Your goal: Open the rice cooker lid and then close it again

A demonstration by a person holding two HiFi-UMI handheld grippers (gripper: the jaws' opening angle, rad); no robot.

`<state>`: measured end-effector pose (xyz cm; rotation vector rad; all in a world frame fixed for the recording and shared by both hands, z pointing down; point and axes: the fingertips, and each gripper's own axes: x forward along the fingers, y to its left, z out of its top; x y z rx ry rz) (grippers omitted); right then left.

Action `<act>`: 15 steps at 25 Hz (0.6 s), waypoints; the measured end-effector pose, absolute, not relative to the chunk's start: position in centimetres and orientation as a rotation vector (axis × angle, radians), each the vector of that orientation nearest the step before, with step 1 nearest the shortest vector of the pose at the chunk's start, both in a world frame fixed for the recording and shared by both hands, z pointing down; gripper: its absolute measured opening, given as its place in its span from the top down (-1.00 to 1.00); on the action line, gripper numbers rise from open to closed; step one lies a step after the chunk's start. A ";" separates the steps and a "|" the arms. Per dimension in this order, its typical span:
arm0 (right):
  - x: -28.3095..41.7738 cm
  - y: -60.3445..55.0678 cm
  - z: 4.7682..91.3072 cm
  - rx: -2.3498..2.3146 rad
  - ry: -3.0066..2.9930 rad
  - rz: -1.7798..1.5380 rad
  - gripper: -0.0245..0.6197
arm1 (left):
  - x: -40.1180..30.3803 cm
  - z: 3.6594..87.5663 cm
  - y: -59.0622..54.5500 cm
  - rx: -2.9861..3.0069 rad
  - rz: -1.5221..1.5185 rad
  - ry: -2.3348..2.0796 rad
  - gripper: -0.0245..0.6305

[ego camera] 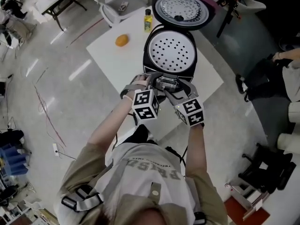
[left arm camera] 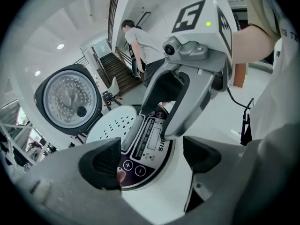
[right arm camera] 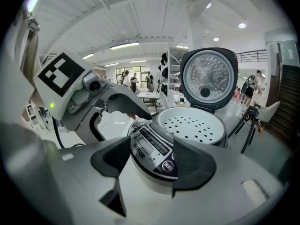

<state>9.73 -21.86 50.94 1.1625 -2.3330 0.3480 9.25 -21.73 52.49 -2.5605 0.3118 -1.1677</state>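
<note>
White table (ego camera: 110, 62): rice cooker (ego camera: 147, 53), lid (ego camera: 182, 7) up, panel (right arm camera: 151, 144) just before parted jaws.

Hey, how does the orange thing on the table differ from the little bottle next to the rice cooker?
The orange thing is round and low; the bottle is taller and stands upright. The orange thing is one colour; the bottle is yellow with a dark cap. The bottle stands close by the rice cooker; the orange thing lies further off. Both rest on the white table.
</note>
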 end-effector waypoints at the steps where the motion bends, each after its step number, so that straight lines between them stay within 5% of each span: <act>1: 10.1 -21.7 50.6 1.202 -2.348 0.353 0.08 | 9.3 52.2 -21.5 -2.571 -1.152 0.329 -0.38; 15: 13.6 -14.9 44.1 1.440 -2.563 0.360 0.08 | 7.8 47.1 -17.6 -2.736 -0.938 0.647 -0.38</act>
